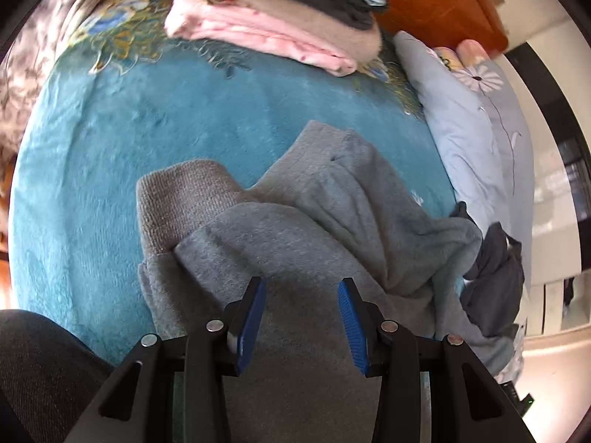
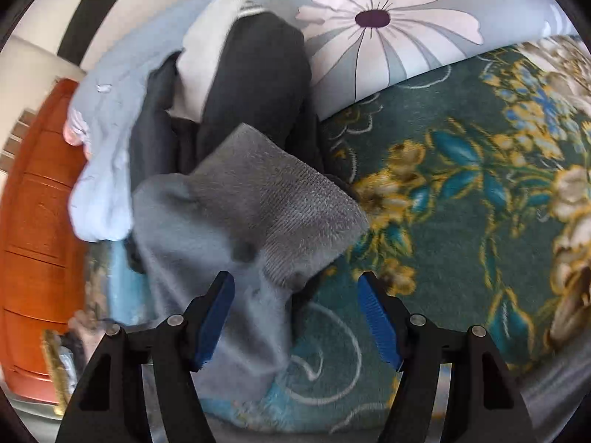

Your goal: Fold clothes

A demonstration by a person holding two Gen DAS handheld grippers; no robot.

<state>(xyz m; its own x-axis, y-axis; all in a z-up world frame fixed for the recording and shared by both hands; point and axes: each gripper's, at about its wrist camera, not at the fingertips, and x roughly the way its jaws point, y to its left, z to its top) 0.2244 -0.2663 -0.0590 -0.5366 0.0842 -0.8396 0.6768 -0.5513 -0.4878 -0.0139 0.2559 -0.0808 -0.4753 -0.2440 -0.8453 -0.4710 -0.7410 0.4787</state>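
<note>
A grey fleece garment (image 1: 306, 221) lies crumpled on the teal blanket (image 1: 110, 140), its ribbed cuff (image 1: 177, 192) toward the left. My left gripper (image 1: 301, 288) is open, right above the grey fabric, holding nothing. In the right wrist view the same grey garment (image 2: 229, 214) shows its ribbed hem (image 2: 306, 206). My right gripper (image 2: 295, 284) is open, with the grey cloth lying between the jaws near the left finger (image 2: 216, 317). A dark garment (image 2: 255, 85) lies behind the grey one.
A stack of folded clothes (image 1: 280, 18), pink at the bottom, sits at the far side of the blanket. A pale blue flowered pillow (image 1: 480, 118) lies to the right. An orange wooden headboard (image 1: 443, 3) stands behind it. The blanket's floral border (image 2: 461, 192) spreads right of my right gripper.
</note>
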